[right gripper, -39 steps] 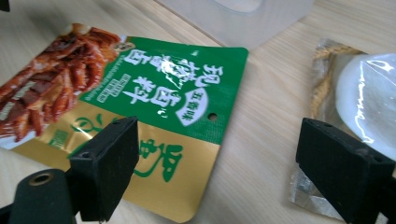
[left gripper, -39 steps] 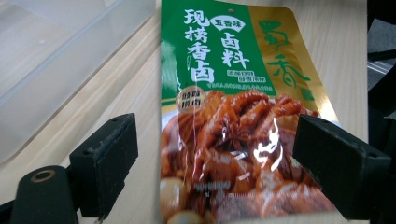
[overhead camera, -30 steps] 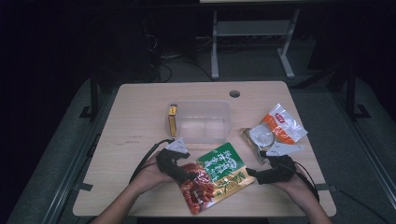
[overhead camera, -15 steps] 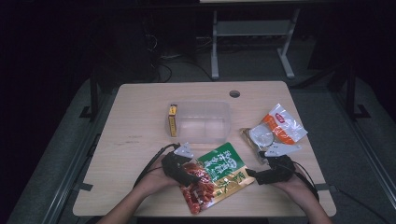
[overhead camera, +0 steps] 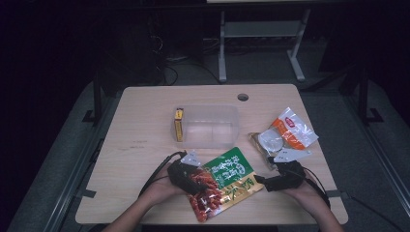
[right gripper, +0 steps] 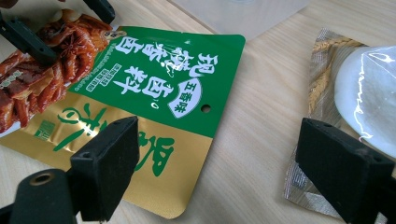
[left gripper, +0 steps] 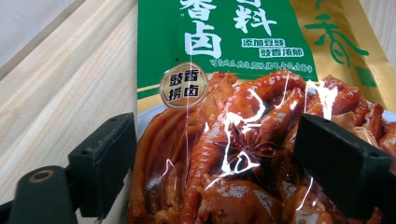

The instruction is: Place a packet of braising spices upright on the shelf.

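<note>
Pouch (left gripper: 243, 93) bottom cut off by left gripper (left gripper: 215, 154) view — "香卤" legible; left jaws spread astride it, right gripper (right gripper: 217, 158) released.

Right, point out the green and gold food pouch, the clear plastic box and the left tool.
food pouch (overhead camera: 231, 175): high view, on its green upper panel.
clear plastic box (overhead camera: 209, 126): high view, on its see-through floor.
left tool (left gripper: 215, 154): left gripper view, midway between its two black tips, over the pouch.

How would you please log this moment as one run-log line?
left gripper: open, astride sauce packet | right gripper: open, holding nothing | packet: flat on table
</note>
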The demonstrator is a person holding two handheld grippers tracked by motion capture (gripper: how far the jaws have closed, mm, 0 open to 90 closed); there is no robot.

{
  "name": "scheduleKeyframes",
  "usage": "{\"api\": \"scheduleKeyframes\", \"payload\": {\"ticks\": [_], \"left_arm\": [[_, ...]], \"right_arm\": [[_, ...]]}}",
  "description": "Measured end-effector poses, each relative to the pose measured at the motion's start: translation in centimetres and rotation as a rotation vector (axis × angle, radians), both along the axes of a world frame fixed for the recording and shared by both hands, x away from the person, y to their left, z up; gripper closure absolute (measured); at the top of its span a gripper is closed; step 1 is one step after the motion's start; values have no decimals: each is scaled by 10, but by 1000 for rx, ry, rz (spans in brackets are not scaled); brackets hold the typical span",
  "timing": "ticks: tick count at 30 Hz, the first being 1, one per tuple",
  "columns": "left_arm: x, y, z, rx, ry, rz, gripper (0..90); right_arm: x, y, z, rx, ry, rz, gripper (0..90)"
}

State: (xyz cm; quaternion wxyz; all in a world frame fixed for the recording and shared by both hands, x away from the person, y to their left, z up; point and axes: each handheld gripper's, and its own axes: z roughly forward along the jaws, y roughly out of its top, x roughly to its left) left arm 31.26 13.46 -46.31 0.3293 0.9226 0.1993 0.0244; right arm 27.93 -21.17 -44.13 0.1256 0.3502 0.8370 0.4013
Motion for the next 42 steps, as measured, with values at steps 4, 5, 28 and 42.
{"api": "scheduleKeyframes", "payload": {"ticks": [4, 5, 28, 42], "left_arm": [[-1, 1, 1, -4, -11, 7, 244], [-1, 2, 2, -5, -16, 5, 304], [-5, -4, 3, -39, -21, -67, 877], [-2, 4, 15, -110, -13, -112, 900]], "right_arm": [[0, 0, 0, -4, 3, 1, 136], [0, 1, 0, -6, 4, 3, 137], [4, -3, 0, 58, 57, -9, 137], [7, -8, 11, 150, 121, 87, 138]]}}
